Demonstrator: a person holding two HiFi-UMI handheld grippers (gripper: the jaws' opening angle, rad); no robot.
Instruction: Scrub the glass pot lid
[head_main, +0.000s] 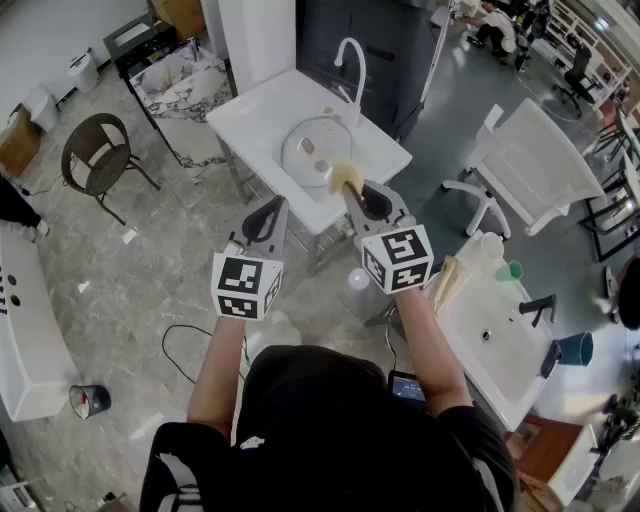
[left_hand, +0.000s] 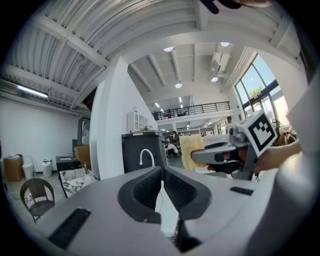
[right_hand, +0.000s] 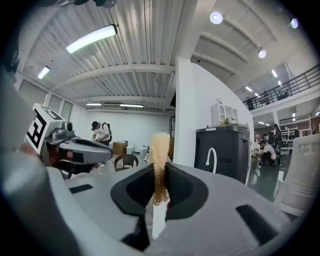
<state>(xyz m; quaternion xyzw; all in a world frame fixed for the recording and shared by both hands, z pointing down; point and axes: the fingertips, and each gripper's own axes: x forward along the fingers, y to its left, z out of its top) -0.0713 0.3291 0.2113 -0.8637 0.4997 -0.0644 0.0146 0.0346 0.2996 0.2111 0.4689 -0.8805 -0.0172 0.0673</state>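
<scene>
1. Left tongs, head view: jaws together and empty, held level just beside the right tongs. The right tongs are clamped on a yellow sponge.
2. Head view: the lid lies flat on the white desk, close to the white faucet. The sponge overlaps the lid's near edge here; can't tell if they touch. The left tongs sit off the desk's near edge, apart from the lid. A dark chair stands on the floor well left of the desk.
3. Left gripper view: the left tongs have their pads pressed together with nothing between them. The right tongs show at right, marker cube up, with the sponge sticking out of their tips. The faucet is straight ahead, past the jaws.
4. Right gripper view: the right tongs are closed tight on the sponge, which stands edge-on and upright, its fuzzy top above the jaws. The left tongs show at left, and the faucet is off to the right against a dark cabinet.
</scene>
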